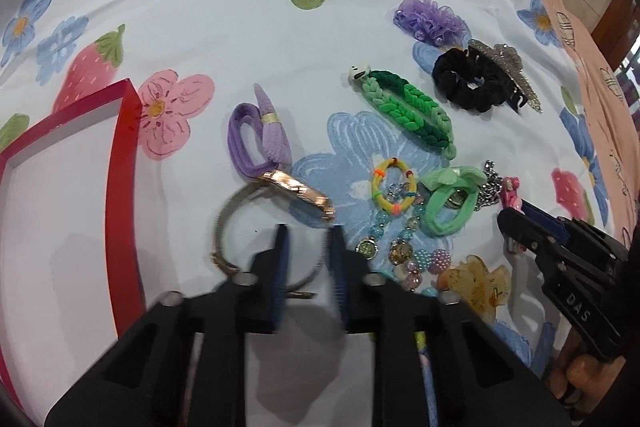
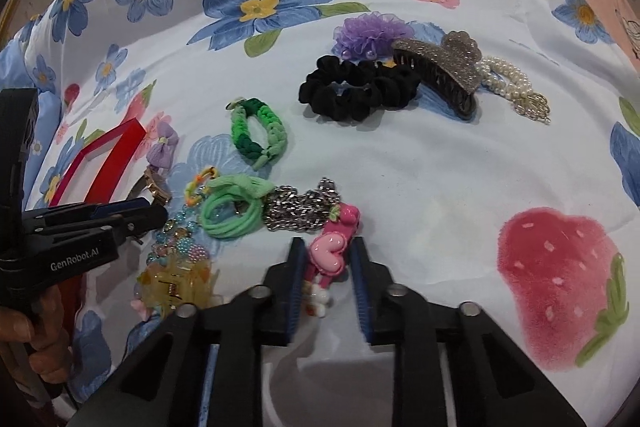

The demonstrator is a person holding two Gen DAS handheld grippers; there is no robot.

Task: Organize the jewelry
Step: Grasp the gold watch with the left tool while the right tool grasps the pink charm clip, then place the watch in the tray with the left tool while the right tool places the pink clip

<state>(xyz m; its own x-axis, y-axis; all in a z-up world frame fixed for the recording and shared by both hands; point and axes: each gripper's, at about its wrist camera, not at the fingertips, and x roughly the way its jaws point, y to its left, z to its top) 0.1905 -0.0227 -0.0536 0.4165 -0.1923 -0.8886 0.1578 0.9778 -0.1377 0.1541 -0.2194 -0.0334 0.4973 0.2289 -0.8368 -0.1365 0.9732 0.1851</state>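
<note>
Here the left tongs (image 1: 308,231) are standing with a gap showing between their blades over the watch (image 1: 280,215), its mesh band passing between them; the blur hides whether they are pinching it. The right tongs (image 2: 326,247) are clamping on the pink clip (image 2: 330,247), which is lying on the bed sheet (image 2: 420,167) just before the chain (image 2: 304,207). Good practice, I judge, is biting the band squarely and lifting straight, so the beads (image 1: 404,239) beside it are not dragging along. The red box (image 1: 124,155) is waiting near the sheet's left edge, and its visible floor is showing nothing inside.
</note>
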